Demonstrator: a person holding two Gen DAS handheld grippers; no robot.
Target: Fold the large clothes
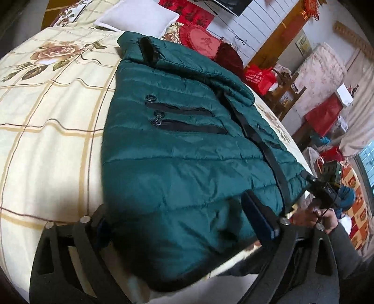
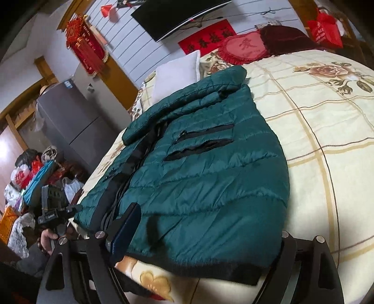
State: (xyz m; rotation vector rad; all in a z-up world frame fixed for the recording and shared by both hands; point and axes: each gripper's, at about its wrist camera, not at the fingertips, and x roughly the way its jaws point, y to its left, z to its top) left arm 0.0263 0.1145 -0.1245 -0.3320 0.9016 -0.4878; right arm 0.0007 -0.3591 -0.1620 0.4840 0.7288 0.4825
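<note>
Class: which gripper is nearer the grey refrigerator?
Left. The left gripper is beyond the bed edge, on the refrigerator side; the right gripper is farther right, at the puffer jacket hem.

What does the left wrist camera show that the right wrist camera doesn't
Only the left wrist view shows the stacked mattress against the wall and a window at its right edge. Only the right wrist view shows the grey fridge, the wall television and the red hanging knot. Both show the green puffer jacket on the floral bedspread, the white pillow and the red heart cushion.
</note>
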